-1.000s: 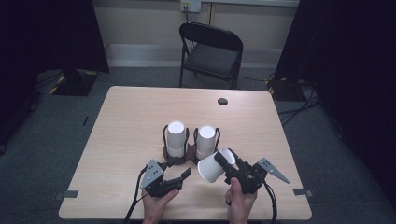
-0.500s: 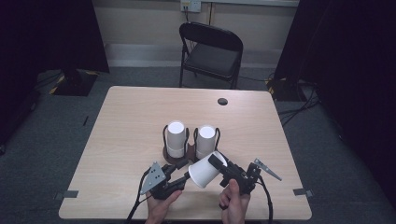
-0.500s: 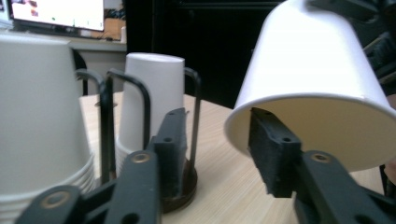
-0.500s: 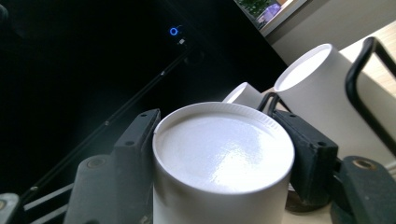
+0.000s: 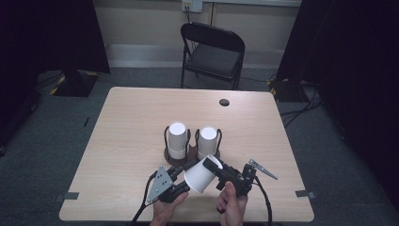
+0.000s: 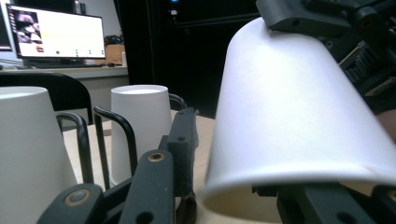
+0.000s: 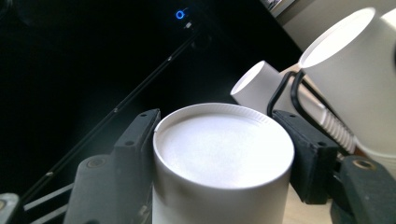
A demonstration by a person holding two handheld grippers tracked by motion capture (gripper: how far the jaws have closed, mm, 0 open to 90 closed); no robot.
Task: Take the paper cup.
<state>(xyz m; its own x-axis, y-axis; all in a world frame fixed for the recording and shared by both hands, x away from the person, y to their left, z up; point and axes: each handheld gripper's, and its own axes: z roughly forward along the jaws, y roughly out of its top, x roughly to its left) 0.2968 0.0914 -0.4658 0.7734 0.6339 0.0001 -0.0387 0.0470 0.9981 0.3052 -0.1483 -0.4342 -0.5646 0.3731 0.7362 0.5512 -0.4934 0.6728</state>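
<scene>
High view: right gripper (image 5: 217,165) fingers clamp tilted paper cup (image 5: 201,173), now shifted toward left gripper (image 5: 181,171), fingers open.

Plain white paper cups (image 5: 201,173) (all three, no print) sat over a pale wood-grain tabletop (image 5: 136,122); black wire cup holder (image 5: 166,138), black two-jaw grippers (image 5: 225,175), black folding chair (image 5: 212,49), grey carpet (image 5: 56,122).

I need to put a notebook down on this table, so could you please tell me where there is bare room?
The far half of the table is bare up to the small dark hole. The left and right edges are free too. It is crowded near the front: two cups in wire holders, and the tilted cup between both hand-held grippers.
</scene>
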